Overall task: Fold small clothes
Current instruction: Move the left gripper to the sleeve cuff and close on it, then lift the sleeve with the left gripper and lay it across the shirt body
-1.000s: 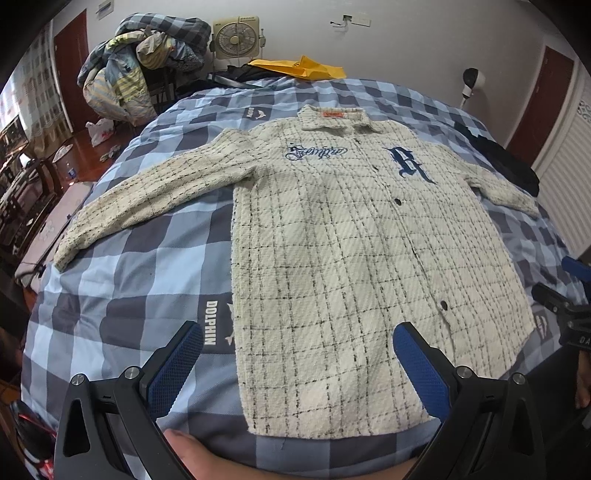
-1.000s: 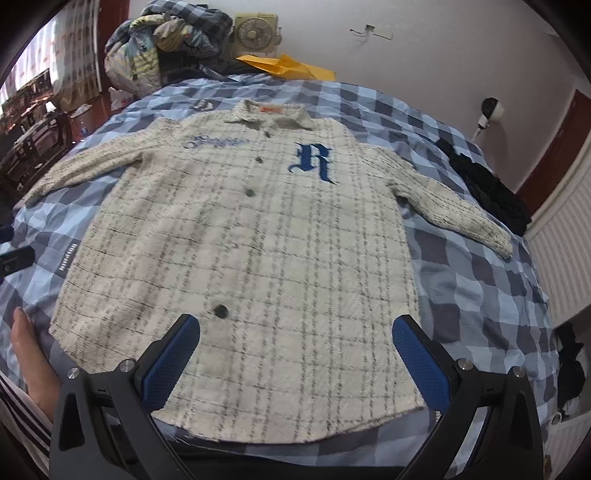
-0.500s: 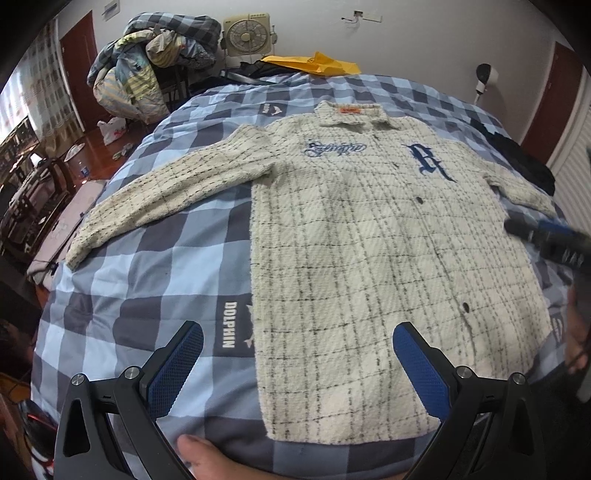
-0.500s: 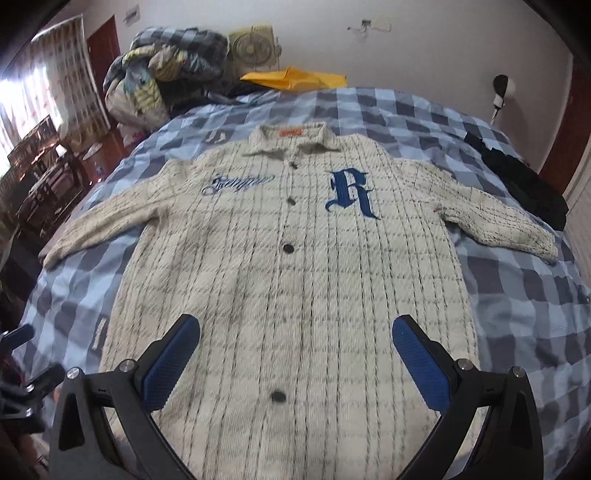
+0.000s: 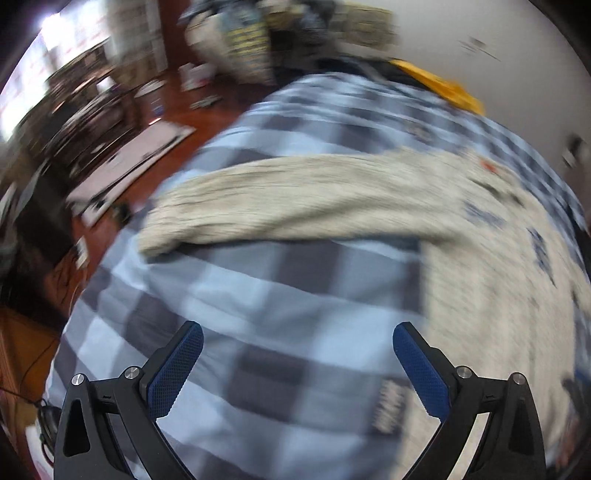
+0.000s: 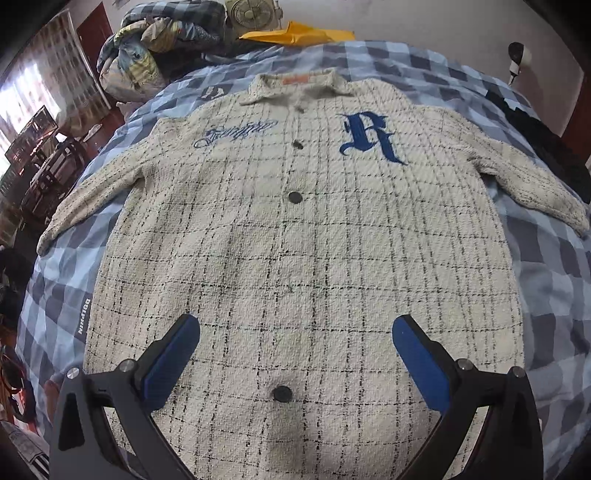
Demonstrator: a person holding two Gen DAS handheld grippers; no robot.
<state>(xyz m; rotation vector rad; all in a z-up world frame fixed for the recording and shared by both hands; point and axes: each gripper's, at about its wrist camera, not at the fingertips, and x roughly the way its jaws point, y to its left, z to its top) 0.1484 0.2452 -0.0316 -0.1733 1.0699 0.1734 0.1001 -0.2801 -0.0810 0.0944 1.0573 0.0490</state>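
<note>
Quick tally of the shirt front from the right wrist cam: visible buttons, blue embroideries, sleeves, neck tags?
On the cream plaid shirt:
Dark buttons: 3, top one
Blue embroideries: 2, script and letter R
Sleeves: 2
Orange neck tags: 1
Total: 8

A heap of bedding (image 6: 147, 55), a fan (image 6: 251, 16) and a yellow cloth (image 6: 295, 31) sit beyond the checked bedspread (image 6: 554, 295).

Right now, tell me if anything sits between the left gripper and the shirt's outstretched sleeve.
Nothing visible does. In the blurred left wrist view, only bare checked bedspread lies between the open left gripper and the cream sleeve. The shirt lies flat and buttoned, with nothing resting on it.
</note>
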